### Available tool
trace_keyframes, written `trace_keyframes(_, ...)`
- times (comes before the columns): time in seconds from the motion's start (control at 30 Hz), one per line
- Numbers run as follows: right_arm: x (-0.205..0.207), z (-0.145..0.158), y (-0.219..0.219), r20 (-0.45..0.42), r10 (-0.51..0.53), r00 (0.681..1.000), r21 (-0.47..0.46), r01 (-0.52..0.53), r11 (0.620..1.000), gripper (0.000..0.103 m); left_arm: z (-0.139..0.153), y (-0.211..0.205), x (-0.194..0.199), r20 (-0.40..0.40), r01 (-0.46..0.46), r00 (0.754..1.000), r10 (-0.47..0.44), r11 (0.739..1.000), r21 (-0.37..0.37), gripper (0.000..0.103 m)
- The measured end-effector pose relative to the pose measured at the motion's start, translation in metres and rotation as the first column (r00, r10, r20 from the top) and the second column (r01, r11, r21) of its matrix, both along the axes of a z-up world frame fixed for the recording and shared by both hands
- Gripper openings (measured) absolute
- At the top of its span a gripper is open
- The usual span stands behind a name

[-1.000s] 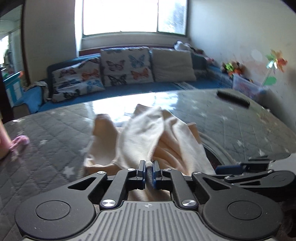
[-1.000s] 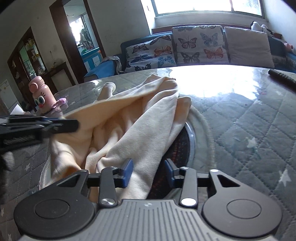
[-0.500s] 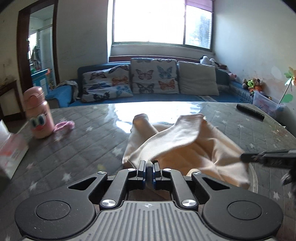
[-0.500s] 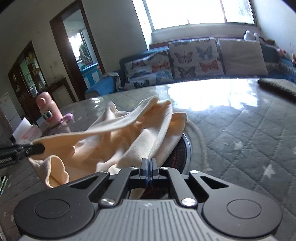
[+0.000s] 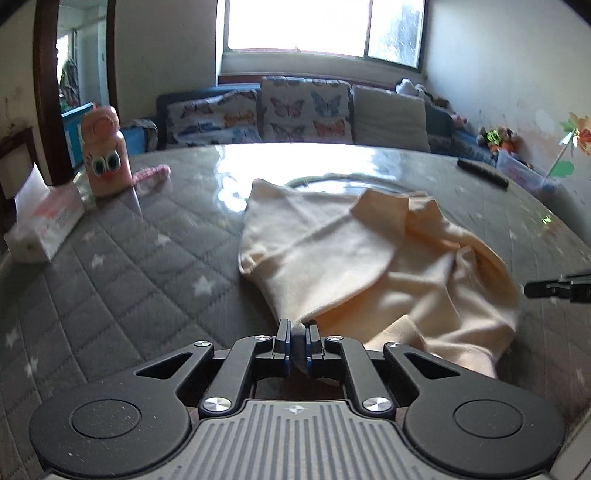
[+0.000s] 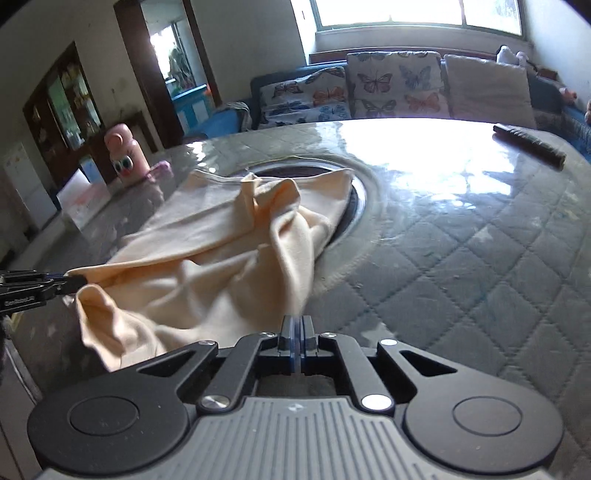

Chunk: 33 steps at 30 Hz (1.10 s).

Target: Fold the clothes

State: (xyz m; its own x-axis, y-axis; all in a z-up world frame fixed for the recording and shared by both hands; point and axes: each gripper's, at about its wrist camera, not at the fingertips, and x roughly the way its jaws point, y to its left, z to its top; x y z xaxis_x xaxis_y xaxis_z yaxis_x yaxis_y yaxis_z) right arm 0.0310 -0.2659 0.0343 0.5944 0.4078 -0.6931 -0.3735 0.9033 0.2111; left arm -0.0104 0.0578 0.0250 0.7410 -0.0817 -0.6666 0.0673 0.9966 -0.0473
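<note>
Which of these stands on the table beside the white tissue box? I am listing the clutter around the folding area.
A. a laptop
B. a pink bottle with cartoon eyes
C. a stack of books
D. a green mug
B: a pink bottle with cartoon eyes stands upright on the quilted table right next to the white tissue box, well left of the cream garment.

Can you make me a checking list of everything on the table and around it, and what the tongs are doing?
Surface: grey quilted table cover with white stars, glossy.
Job's things: cream garment, crumpled, stretched between both tongs.
Clutter: pink bottle with cartoon eyes; tissue pack; dark remote.
Grippers: left tongs pinch a garment corner, jaws opening slightly; right tongs shut on another edge.
Cables: nothing seen.
Surroundings: sofa with butterfly cushions; bright window.
</note>
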Motion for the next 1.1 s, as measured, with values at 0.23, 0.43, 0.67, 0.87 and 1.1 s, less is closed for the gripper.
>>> trace_keyframes(0.23, 0.018, 0.015, 0.006, 0.064, 0.015, 0.998, -0.040, -0.013, 0.999, 0.018, 0.012, -0.011, 0.004, 0.068, 0.041, 0.997, -0.044, 0.998, 0.044, 0.039)
trace_keyframes(0.43, 0.062, 0.013, 0.027, 0.100, 0.048, 0.994, -0.048, -0.044, 0.998, 0.025, 0.017, -0.035, 0.034, 0.097, 0.116, 0.988, -0.122, 0.991, 0.067, 0.039)
trace_keyframes(0.67, 0.107, -0.002, 0.055, 0.099, 0.089, 0.991, -0.066, -0.082, 0.994, 0.025, 0.006, -0.074, 0.083, 0.062, 0.218, 0.972, -0.225, 0.971, 0.098, 0.039)
trace_keyframes(0.87, 0.131, -0.019, 0.065, 0.071, 0.108, 0.992, -0.089, -0.101, 0.991, 0.025, -0.007, -0.099, 0.121, 0.029, 0.282, 0.958, -0.286, 0.955, 0.094, 0.045)
trace_keyframes(1.1, 0.141, -0.024, 0.065, 0.072, 0.128, 0.989, -0.069, -0.123, 0.990, 0.025, -0.024, -0.118, 0.154, 0.011, 0.283, 0.958, -0.286, 0.951, 0.126, 0.047)
